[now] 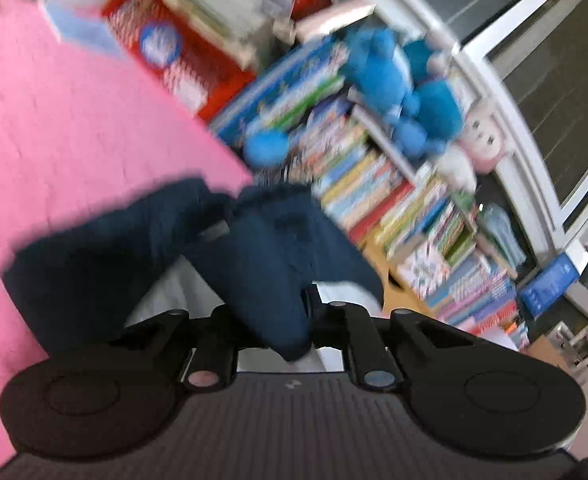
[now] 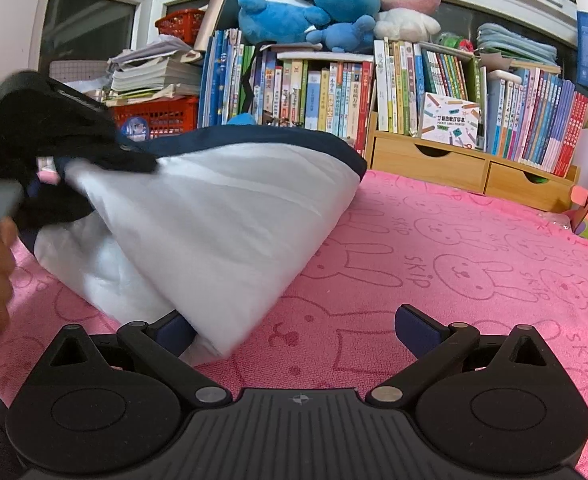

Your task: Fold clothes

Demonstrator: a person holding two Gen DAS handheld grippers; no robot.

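One garment [image 2: 221, 216], navy with white lining, is lying half-lifted on the pink tabletop [image 2: 454, 264], left gripper [image 1: 277, 320] pinching its navy edge, right gripper [image 2: 294, 332] gaping wide beside it; carrying the edge across evenly looks advisable.

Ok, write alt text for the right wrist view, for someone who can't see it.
Open right tongs rest low on a pink blanket, one finger under the corner of a white and navy garment. The left tongs lift its far end; behind stand a bookshelf and plush toys.

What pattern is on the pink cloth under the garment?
Outlined bunnies and the word SKIP on the pink cloth, clearest in the right wrist view.
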